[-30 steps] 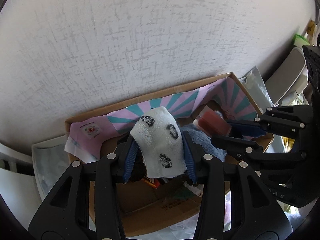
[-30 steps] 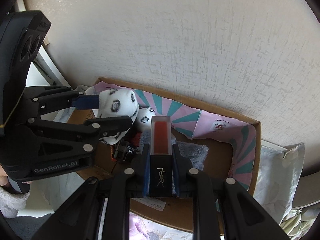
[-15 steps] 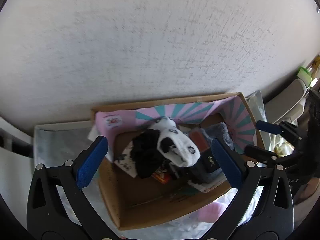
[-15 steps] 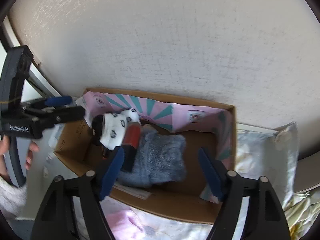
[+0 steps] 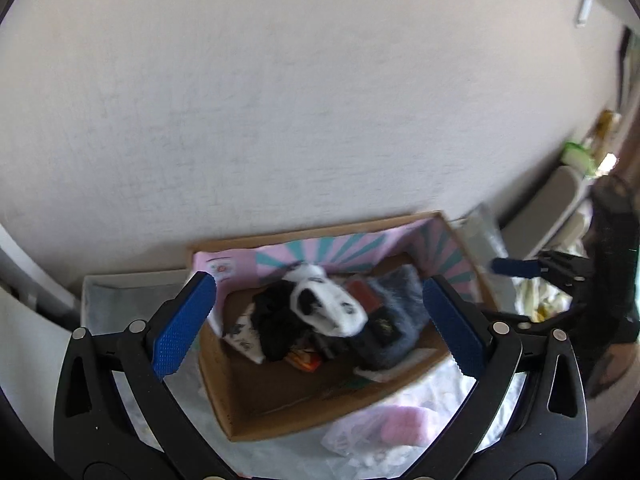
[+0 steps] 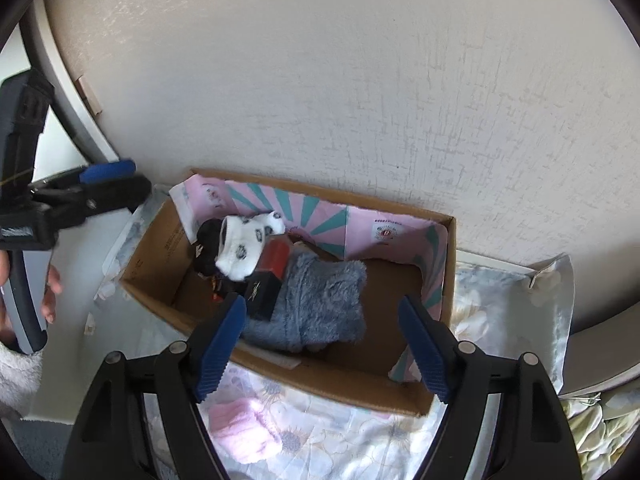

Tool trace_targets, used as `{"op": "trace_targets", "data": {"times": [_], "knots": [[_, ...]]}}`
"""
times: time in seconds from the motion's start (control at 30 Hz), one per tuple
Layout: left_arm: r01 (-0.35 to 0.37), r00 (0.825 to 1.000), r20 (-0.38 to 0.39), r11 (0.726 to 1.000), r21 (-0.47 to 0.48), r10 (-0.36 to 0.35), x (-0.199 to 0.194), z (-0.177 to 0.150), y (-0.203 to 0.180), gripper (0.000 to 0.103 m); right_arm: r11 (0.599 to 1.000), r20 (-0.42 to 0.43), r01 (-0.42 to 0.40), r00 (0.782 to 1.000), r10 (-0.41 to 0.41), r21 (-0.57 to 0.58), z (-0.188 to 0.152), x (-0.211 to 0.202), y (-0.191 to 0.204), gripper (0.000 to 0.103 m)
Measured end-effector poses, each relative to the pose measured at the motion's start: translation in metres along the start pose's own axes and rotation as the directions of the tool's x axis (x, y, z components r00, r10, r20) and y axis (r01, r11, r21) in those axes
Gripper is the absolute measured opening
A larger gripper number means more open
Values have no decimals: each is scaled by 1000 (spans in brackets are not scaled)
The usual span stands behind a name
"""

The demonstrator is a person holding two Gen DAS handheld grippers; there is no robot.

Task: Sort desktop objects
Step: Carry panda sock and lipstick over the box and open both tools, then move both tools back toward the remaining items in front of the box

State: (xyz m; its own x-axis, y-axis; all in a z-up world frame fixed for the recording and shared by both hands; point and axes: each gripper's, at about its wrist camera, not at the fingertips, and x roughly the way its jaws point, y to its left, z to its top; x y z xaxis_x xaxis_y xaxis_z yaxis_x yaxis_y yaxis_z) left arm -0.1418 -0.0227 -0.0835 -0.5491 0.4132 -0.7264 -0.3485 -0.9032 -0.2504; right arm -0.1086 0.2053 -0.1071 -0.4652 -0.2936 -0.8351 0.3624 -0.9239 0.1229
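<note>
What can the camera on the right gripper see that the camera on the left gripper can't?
Only the right wrist view shows the person's hand holding the left gripper, plus the box's bare brown floor past the sock.

Only the left wrist view shows the open right gripper from the side, and a green thing far off.

Both show the cardboard box against the wall, and inside it the white spotted sock, the fluffy grey-blue sock and the dark lipstick box. A pink fluffy thing lies outside.
</note>
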Motion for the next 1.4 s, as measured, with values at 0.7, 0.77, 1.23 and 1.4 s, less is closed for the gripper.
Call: {"op": "trace_targets", "data": {"times": [0.7, 0.77, 1.23, 1.4], "knots": [[-93, 996, 3, 988, 127, 93, -47, -68, -35, 103, 996, 65, -16, 998, 11, 82, -55, -47, 0, 75], [-99, 995, 10, 985, 139, 99, -47, -74, -37, 103, 995, 70, -12, 998, 6, 95, -61, -47, -1, 75], [-52, 992, -100, 975, 218, 75, -5, -146, -40, 103, 980, 20, 70, 997, -75, 187, -112, -18, -6, 75], [-32, 989, -130, 950, 310, 76, 20, -171, -42, 103, 971, -30, 76, 997, -71, 224, -130, 4, -6, 75]]}}
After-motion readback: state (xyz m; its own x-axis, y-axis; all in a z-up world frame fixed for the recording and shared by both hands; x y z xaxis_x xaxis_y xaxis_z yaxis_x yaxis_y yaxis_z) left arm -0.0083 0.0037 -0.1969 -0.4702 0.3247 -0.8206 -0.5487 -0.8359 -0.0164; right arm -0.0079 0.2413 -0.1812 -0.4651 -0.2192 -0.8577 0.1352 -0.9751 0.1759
